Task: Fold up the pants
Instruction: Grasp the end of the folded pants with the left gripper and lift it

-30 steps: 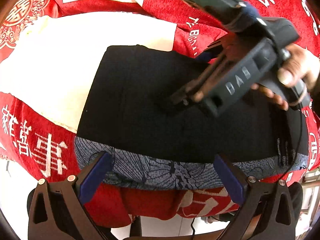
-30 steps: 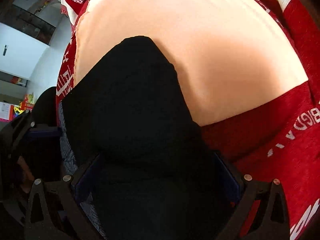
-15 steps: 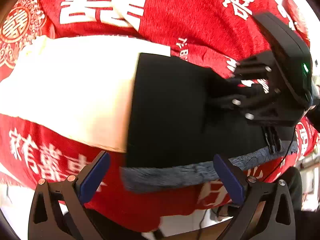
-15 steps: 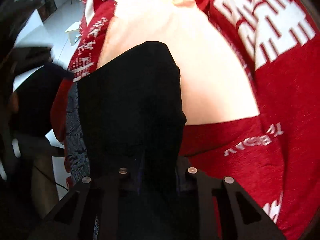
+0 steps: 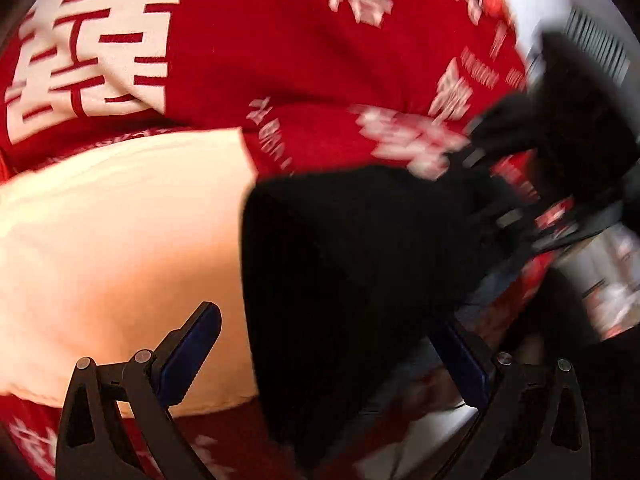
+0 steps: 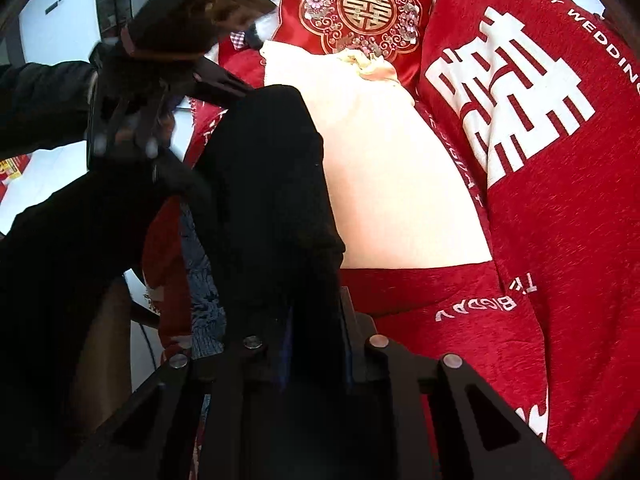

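While right fingers (image 6: 308,320) clench pants (image 6: 272,200), left fingers (image 5: 192,344) released, pants between.

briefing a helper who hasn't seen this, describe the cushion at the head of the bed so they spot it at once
Start from the red bedspread printed with big white characters. Follow the cream cloth to its far end, where the cushion lies. It alone is shiny red satin with a gold emblem ringed by embroidered flowers.
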`<action>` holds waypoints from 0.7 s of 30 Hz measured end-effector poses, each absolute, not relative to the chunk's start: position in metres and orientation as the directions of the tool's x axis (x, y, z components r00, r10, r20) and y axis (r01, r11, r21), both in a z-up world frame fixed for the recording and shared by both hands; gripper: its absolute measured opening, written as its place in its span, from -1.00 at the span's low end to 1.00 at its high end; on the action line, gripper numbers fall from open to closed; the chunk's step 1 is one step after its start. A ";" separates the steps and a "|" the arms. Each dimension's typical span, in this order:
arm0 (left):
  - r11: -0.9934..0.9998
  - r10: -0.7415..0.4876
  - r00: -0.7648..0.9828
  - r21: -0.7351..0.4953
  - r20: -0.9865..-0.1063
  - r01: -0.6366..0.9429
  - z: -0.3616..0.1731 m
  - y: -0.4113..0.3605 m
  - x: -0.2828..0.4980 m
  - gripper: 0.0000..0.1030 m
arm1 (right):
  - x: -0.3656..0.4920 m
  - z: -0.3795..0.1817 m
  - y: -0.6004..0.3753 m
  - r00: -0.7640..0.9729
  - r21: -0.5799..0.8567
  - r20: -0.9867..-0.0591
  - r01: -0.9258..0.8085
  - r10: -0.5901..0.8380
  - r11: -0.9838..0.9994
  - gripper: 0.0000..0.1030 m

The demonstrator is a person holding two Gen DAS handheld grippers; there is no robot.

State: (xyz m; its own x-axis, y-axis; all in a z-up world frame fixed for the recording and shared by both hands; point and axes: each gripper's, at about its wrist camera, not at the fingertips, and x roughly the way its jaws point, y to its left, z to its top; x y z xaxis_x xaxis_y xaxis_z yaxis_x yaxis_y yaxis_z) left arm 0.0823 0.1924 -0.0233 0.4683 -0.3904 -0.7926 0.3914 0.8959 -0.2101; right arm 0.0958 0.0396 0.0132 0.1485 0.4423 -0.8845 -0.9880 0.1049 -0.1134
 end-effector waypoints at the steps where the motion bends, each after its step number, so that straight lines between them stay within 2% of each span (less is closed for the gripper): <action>1: 0.895 -0.393 0.454 -0.220 -0.799 0.388 -0.029 0.192 0.086 1.00 | 0.096 0.013 0.040 0.150 -0.116 -0.884 -0.988 0.442 0.102 -0.61; 4: 0.840 -0.524 0.371 -0.390 -0.767 0.378 -0.043 0.189 0.097 0.99 | 0.095 0.010 0.042 0.159 -0.127 -0.885 -0.987 0.438 0.103 -0.62; 5: 0.845 -0.511 0.370 -0.374 -0.776 0.383 -0.044 0.183 0.099 0.65 | 0.096 0.009 0.043 0.164 -0.130 -0.885 -0.986 0.435 0.108 -0.62; 6: 0.858 -0.479 0.369 -0.335 -0.796 0.390 -0.045 0.175 0.099 0.00 | 0.099 0.008 0.045 0.172 -0.132 -0.887 -0.984 0.430 0.120 -0.62; 7: 0.872 -0.438 0.350 -0.297 -0.828 0.388 -0.049 0.167 0.101 -0.29 | 0.103 0.007 0.046 0.180 -0.133 -0.887 -0.981 0.425 0.139 -0.62; 9: 0.889 -0.411 0.322 -0.296 -0.853 0.350 -0.052 0.163 0.102 -0.41 | 0.113 0.006 0.048 0.208 -0.137 -0.890 -0.971 0.406 0.197 -0.57; 11: 0.906 -0.388 0.321 -0.294 -0.864 0.306 -0.051 0.161 0.103 -0.41 | 0.126 0.015 0.045 0.238 -0.127 -0.883 -0.951 0.405 0.282 -0.52; 13: 0.910 -0.388 0.315 -0.307 -0.866 0.279 -0.047 0.161 0.104 -0.41 | 0.135 0.031 0.033 0.252 -0.082 -0.857 -0.928 0.450 0.363 -0.30; 15: 0.905 -0.404 0.316 -0.327 -0.858 0.271 -0.042 0.160 0.106 -0.41 | 0.131 0.041 0.016 0.274 -0.077 -0.843 -0.913 0.463 0.401 0.50; 16: 0.905 -0.405 0.316 -0.326 -0.858 0.274 -0.040 0.160 0.106 -0.41 | 0.122 0.038 0.006 0.278 -0.098 -0.853 -0.917 0.443 0.387 0.63; 19: 0.912 -0.381 0.304 -0.302 -0.873 0.277 -0.036 0.156 0.111 -0.41 | 0.100 0.016 -0.016 0.251 -0.121 -0.897 -0.931 0.365 0.345 0.64; 21: 0.908 -0.400 0.280 -0.335 -0.873 0.252 -0.032 0.153 0.115 -0.41 | 0.092 -0.015 -0.032 0.225 -0.128 -0.936 -0.933 0.269 0.335 0.64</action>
